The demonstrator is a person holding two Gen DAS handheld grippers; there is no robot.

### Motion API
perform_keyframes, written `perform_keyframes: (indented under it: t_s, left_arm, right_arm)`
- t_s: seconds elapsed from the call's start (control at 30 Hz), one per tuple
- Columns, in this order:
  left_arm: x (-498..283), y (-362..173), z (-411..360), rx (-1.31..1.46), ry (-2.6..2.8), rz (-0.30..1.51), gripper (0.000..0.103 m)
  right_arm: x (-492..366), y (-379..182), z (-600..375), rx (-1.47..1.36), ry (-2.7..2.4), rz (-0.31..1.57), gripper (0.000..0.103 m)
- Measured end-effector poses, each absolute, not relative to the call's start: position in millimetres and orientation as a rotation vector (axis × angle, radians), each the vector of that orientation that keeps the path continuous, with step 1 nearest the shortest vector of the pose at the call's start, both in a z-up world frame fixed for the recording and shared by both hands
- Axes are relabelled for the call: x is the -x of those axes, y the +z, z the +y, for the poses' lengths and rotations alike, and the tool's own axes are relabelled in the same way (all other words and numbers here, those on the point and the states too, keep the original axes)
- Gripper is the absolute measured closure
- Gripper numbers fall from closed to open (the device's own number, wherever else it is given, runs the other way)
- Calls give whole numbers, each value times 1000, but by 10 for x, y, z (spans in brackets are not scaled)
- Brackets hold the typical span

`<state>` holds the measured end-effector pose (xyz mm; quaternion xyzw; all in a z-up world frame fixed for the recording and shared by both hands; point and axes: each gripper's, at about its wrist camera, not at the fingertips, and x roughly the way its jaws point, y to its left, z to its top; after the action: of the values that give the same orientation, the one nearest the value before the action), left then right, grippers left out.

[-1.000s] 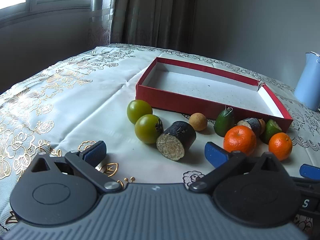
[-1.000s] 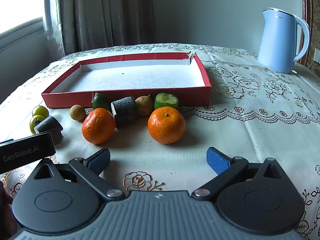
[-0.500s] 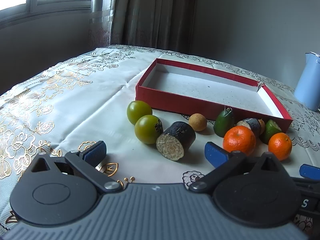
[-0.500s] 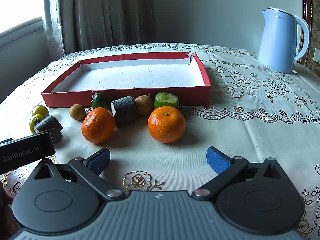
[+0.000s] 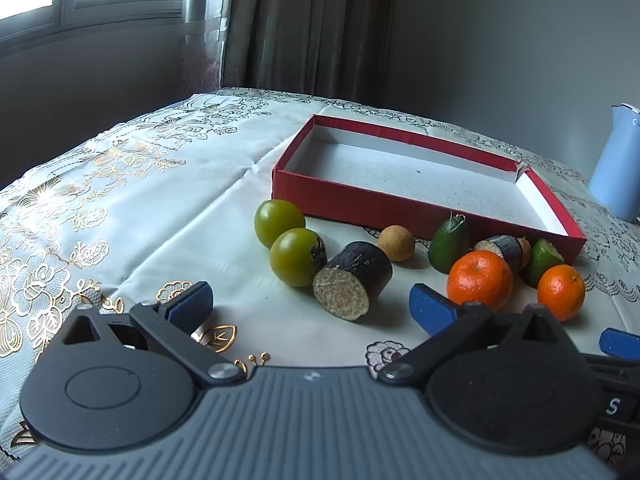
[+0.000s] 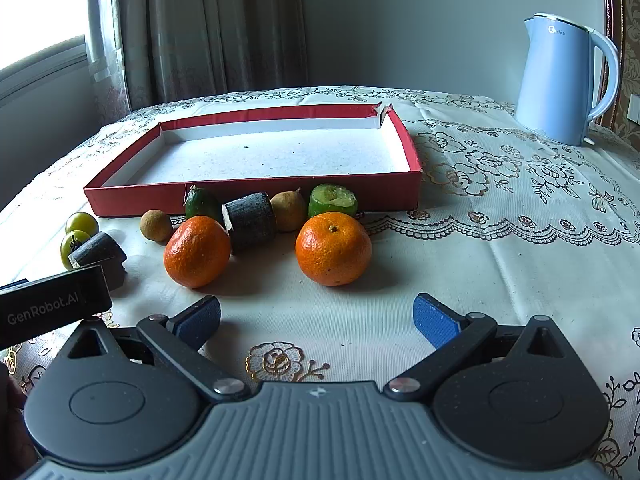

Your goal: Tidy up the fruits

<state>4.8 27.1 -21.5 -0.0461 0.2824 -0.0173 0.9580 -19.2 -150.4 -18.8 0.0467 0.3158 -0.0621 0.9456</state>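
Note:
A shallow red tray (image 5: 352, 200) (image 6: 256, 196) with a white floor sits on the tablecloth. In front of it lies a row of fruit: two green tomatoes (image 5: 294, 256) (image 6: 80, 224), a dark cut cane piece (image 5: 352, 280) (image 6: 98, 254), a brown longan (image 5: 396, 243) (image 6: 156, 225), a green feijoa (image 5: 448, 246) (image 6: 202, 208), a second cane piece (image 6: 250, 220), a cut green fruit (image 6: 332, 200) and two oranges (image 6: 198, 250) (image 6: 333, 248). My left gripper (image 5: 310, 306) is open just short of the cane piece. My right gripper (image 6: 316, 318) is open before the oranges.
A light blue electric kettle (image 6: 560, 80) stands at the back right of the table. The left gripper's body (image 6: 52, 308) shows at the left edge of the right wrist view. Curtains and a window lie behind the table. Bare cloth lies right of the oranges.

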Motion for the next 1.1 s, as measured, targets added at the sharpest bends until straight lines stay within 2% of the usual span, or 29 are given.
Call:
perform_keyframes:
  t_s: [1.1]
  left_arm:
    - [-72,-231,283,104,-42,584,0]
  right_arm:
    - [313,-131,-1611,-113,-121,592,0]
